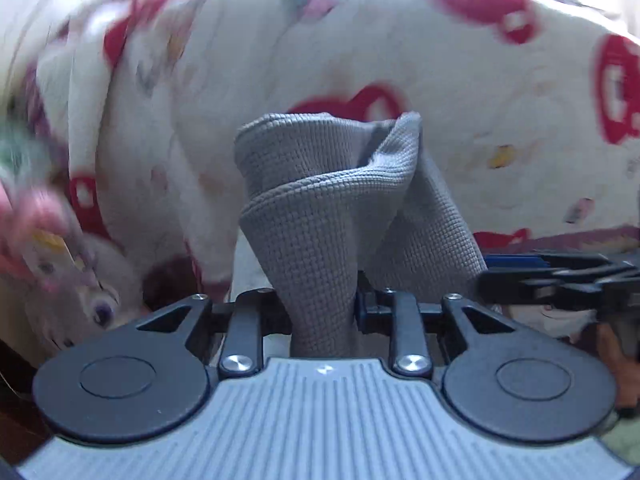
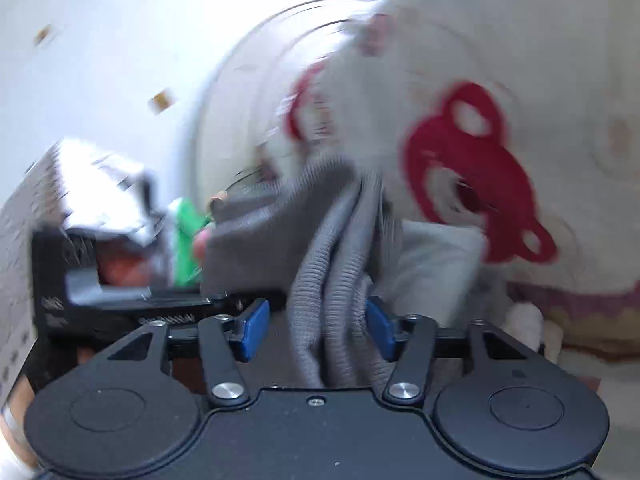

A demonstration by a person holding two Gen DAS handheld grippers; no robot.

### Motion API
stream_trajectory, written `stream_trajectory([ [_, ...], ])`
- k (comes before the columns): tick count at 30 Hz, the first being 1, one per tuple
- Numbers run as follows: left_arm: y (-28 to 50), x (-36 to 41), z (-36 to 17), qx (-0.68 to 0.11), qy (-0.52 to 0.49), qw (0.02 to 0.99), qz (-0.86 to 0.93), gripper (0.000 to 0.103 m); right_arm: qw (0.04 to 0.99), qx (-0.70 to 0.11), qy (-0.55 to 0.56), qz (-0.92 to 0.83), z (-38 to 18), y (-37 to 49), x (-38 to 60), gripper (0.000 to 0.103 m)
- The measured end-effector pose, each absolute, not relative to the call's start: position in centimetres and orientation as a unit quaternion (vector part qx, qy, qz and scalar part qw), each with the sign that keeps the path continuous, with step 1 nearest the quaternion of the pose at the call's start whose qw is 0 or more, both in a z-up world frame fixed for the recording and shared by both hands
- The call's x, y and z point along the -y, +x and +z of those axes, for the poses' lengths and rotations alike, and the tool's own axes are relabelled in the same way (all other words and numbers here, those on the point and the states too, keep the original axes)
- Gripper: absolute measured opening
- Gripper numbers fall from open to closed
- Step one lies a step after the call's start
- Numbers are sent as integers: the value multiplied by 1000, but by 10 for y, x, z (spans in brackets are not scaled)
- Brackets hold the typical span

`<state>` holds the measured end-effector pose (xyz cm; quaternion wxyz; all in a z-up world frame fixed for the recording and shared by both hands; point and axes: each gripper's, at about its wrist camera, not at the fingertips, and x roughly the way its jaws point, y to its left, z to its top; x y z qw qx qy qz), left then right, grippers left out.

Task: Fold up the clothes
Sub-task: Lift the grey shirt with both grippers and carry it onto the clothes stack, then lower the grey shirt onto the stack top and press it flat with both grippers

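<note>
A grey knitted garment (image 1: 340, 200) rises bunched out of my left gripper (image 1: 322, 308), which is shut on it; the fabric hides the fingertips. In the right wrist view the same grey garment (image 2: 336, 264) hangs in ribbed folds between the blue pads (image 2: 378, 332) of my right gripper (image 2: 316, 328), which is shut on it. The right gripper's black body (image 1: 560, 280) shows at the right edge of the left wrist view. The left gripper's black body (image 2: 120, 300) lies at the left of the right wrist view. Both views are blurred by motion.
A white blanket with red cartoon prints (image 1: 400, 60) fills the background, also as the blanket (image 2: 480, 140) in the right wrist view. A plush toy (image 1: 60, 280) lies at lower left. A green item (image 2: 186, 236) and a white wall (image 2: 100, 40) show on the left.
</note>
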<state>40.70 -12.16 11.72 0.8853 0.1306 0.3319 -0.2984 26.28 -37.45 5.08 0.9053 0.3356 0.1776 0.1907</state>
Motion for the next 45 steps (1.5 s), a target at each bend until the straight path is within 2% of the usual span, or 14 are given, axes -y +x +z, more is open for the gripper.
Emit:
stream_trajectory([
  [2, 429, 116, 95, -342, 97, 888, -292, 33, 901, -194, 343, 180, 22, 269, 384, 61],
  [8, 457, 90, 70, -330, -6, 893, -306, 37, 899, -190, 328, 221, 2, 245, 405, 71],
  [10, 452, 84, 68, -321, -12, 896, -308, 37, 881, -196, 357, 241, -1, 247, 410, 90],
  [11, 446, 80, 71, -312, -12, 899, -306, 37, 871, -199, 374, 247, -2, 250, 411, 91],
  [16, 391, 54, 78, -258, -43, 919, -295, 41, 838, -225, 415, 274, -10, 264, 400, 91],
  [21, 329, 14, 77, -234, -96, 920, -300, 47, 856, -253, 370, 256, -12, 266, 374, 91],
  [24, 302, 5, 59, -260, -136, 898, -327, 50, 859, -263, 375, 229, -12, 270, 365, 91],
  [27, 294, 10, 32, -303, -190, 869, -341, 60, 854, -278, 388, 205, -6, 270, 360, 85],
  [33, 288, 21, 10, -331, -188, 869, -316, 61, 871, -304, 340, 184, 9, 265, 350, 77],
  [36, 283, 17, 5, -321, -206, 870, -314, 61, 877, -298, 326, 190, 17, 259, 348, 60],
  [38, 285, 12, -1, -330, -235, 862, -303, 71, 886, -296, 307, 182, 24, 254, 344, 54],
  [41, 287, 5, -13, -345, -294, 840, -298, 76, 885, -294, 313, 181, 30, 249, 344, 35],
  [43, 289, 2, -18, -354, -328, 816, -319, 72, 881, -295, 316, 194, 32, 249, 347, 31],
  [45, 288, 2, -12, -347, -325, 819, -321, 49, 877, -296, 318, 207, 33, 250, 350, 31],
])
